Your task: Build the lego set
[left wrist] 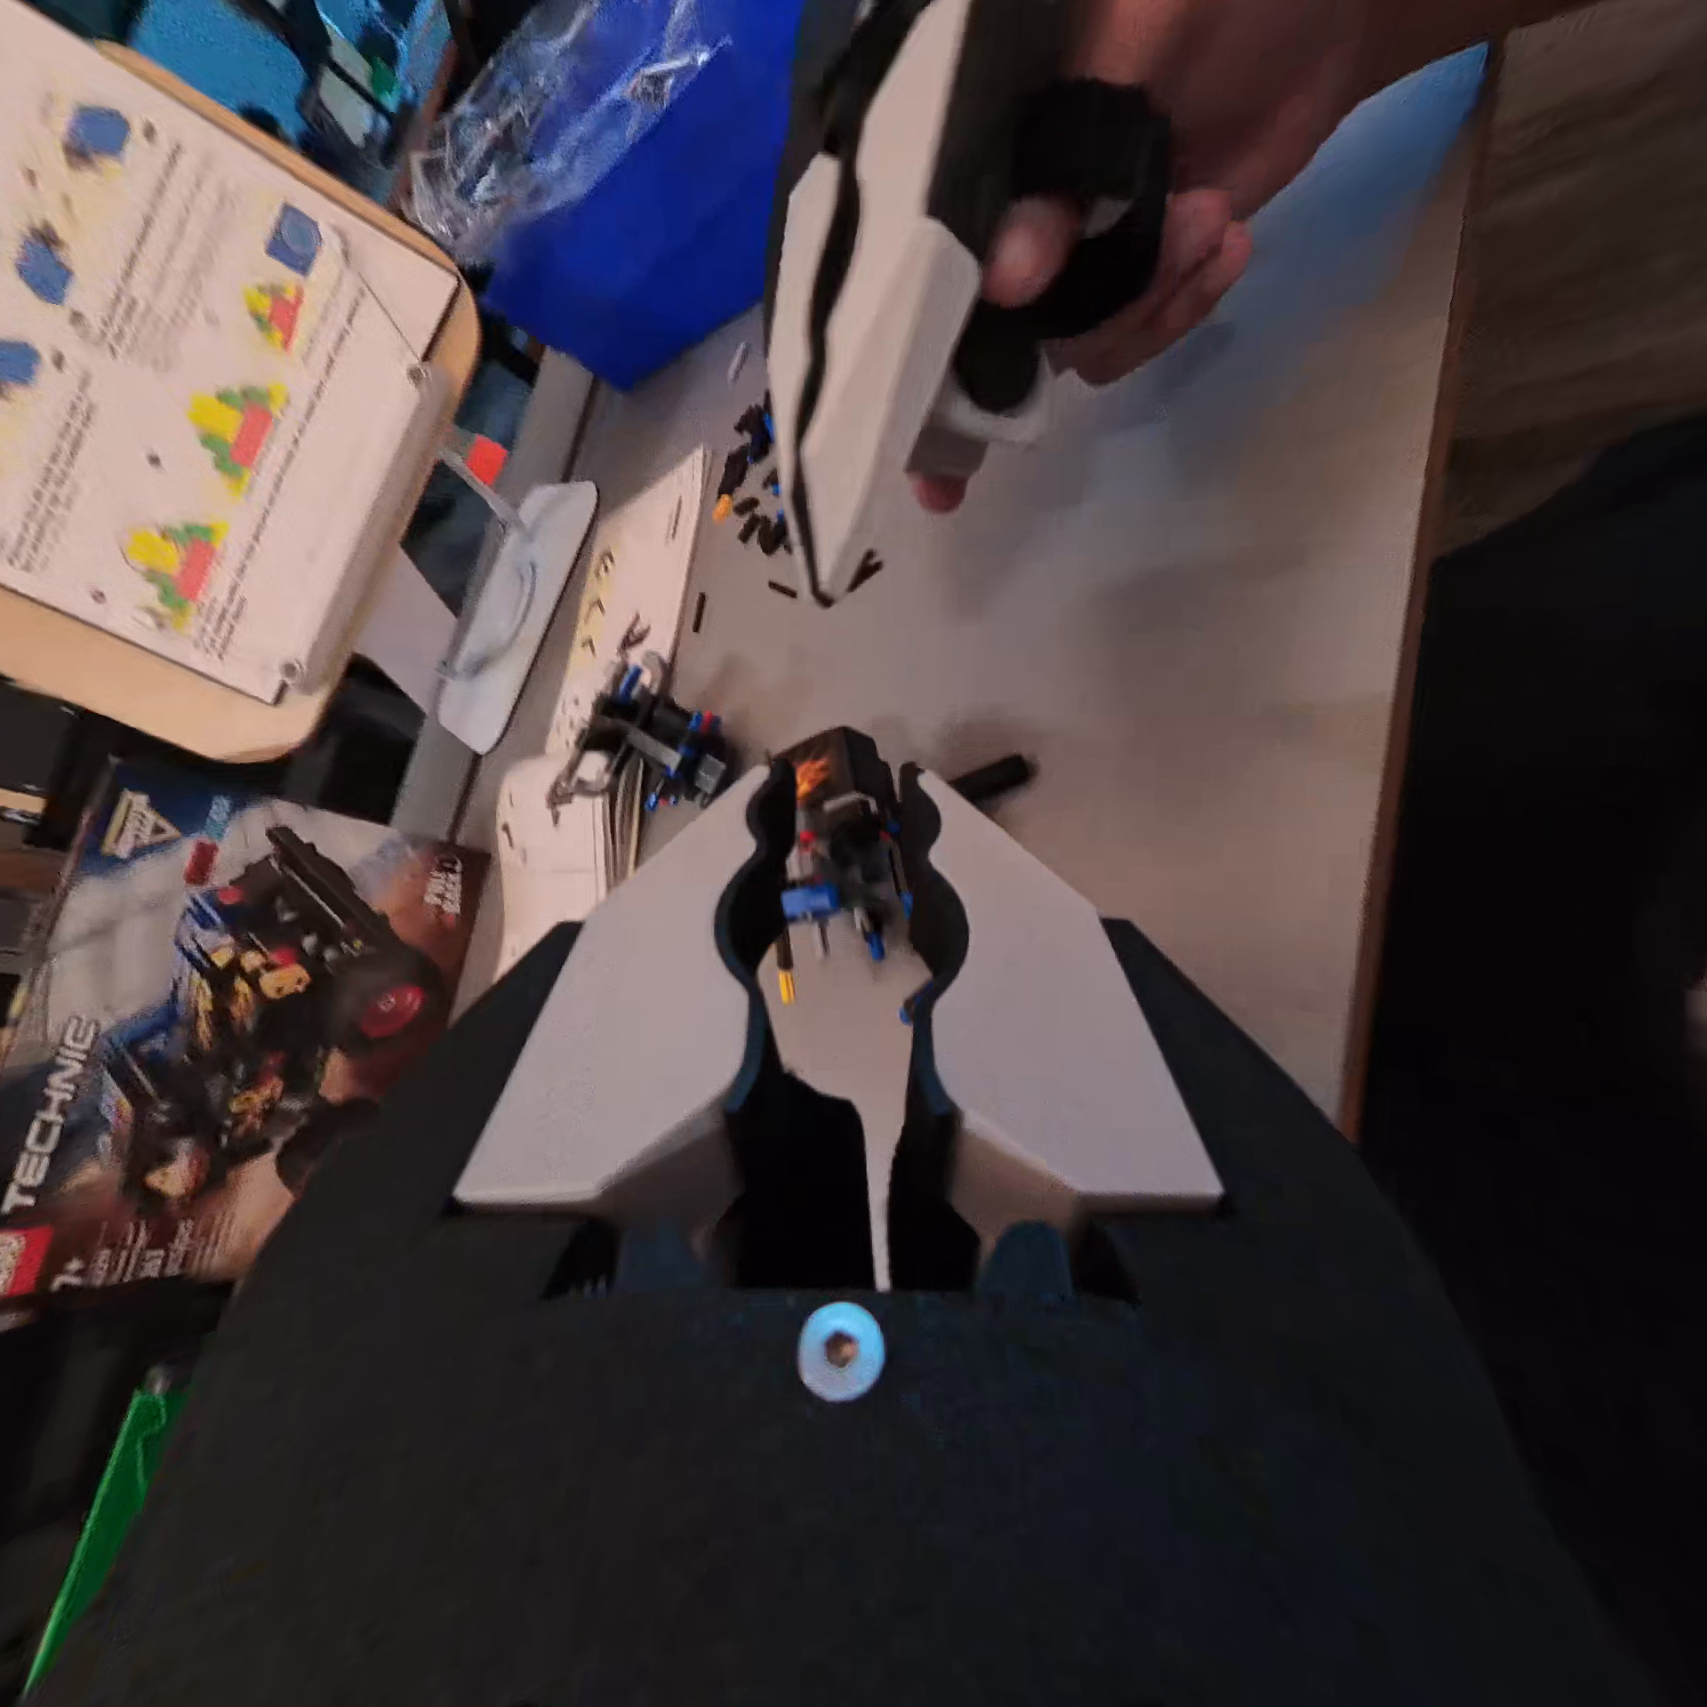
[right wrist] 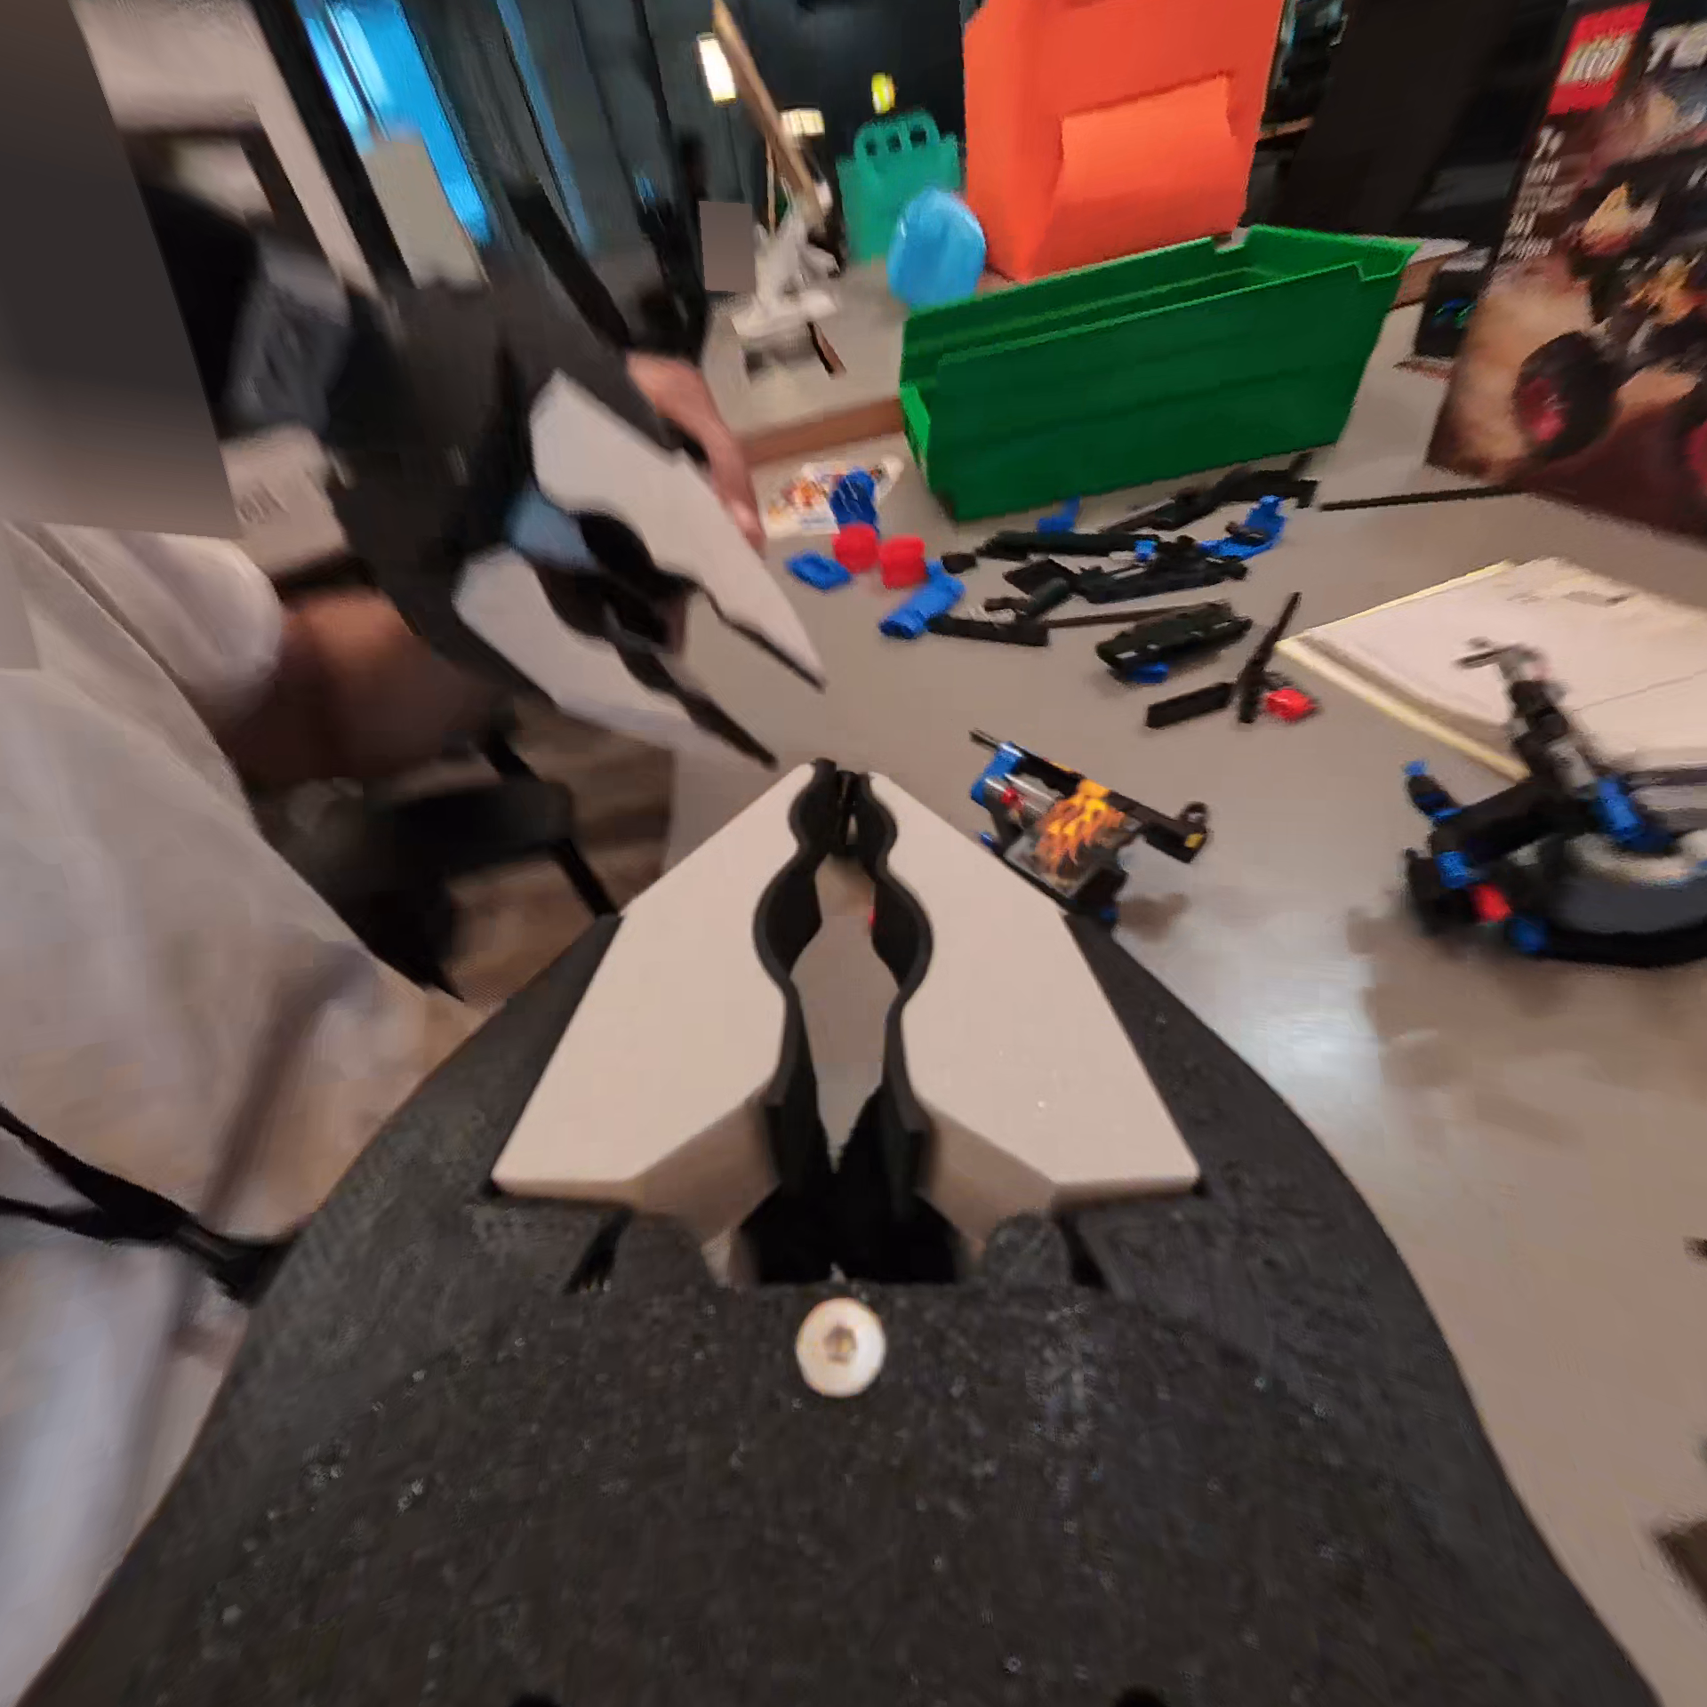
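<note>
A small black Lego assembly with a flame sticker (left wrist: pixel 836 813) lies on the pale table (left wrist: pixel 1155 739); it also shows in the right wrist view (right wrist: pixel 1076 831). My left gripper (left wrist: pixel 841 776) is open, its fingers spread to either side of the assembly and above it, apart from it. It also shows in the right wrist view (right wrist: pixel 799 725). My right gripper (right wrist: pixel 841 774) is shut on a small black pin (right wrist: pixel 844 808). In the left wrist view it (left wrist: pixel 822 591) hangs over loose black parts (left wrist: pixel 757 499), held by a hand.
A second black and blue assembly (right wrist: pixel 1552 859) rests by the white instruction booklet (right wrist: pixel 1478 637). Loose black, blue and red parts (right wrist: pixel 1108 591) lie before a green bin (right wrist: pixel 1145 369). The Lego box (left wrist: pixel 231 970), a blue bin (left wrist: pixel 628 231) and the table edge (left wrist: pixel 1386 739) border the area. Spacing between my two grippers at the tips: around 4 cm.
</note>
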A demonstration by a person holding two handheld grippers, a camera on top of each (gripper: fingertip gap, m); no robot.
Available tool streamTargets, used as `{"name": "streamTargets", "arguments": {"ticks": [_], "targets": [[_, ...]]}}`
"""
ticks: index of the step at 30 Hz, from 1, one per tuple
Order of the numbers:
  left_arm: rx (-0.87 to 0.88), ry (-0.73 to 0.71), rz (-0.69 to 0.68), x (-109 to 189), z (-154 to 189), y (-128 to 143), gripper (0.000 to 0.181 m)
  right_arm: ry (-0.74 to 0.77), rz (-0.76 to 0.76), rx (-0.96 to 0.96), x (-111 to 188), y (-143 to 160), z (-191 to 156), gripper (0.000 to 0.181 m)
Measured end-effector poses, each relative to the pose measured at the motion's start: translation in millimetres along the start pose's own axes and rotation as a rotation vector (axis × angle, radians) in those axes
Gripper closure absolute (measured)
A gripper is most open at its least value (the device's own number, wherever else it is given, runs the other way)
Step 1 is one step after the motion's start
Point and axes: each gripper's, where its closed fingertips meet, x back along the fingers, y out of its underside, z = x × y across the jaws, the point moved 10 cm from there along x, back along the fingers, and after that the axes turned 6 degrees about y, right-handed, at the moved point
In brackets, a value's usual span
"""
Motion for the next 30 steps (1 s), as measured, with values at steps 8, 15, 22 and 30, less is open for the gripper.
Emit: {"name": "streamTargets", "arguments": {"ticks": [8,15,22,30], "targets": [[0.532,-0.042,0.187,-33.7,-4.8,-2.5,0.148,-0.059,0.269,-0.427,-9.6,1.7,10.8,0.179],[0.642,-0.106,0.278,-27.9,-8.9,-1.4,0.149,0.058,0.250,-0.335,-22.7,1.9,-2.2,0.179],[0.724,-0.050,0.306,-27.4,-12.0,5.5,0.163,0.095,0.253,-0.317,-26.1,5.8,-2.6,0.179],[0.630,-0.057,0.245,-30.0,-7.8,3.5,0.178,0.109,0.252,-0.288,-25.3,7.3,-2.2,0.178]]}}
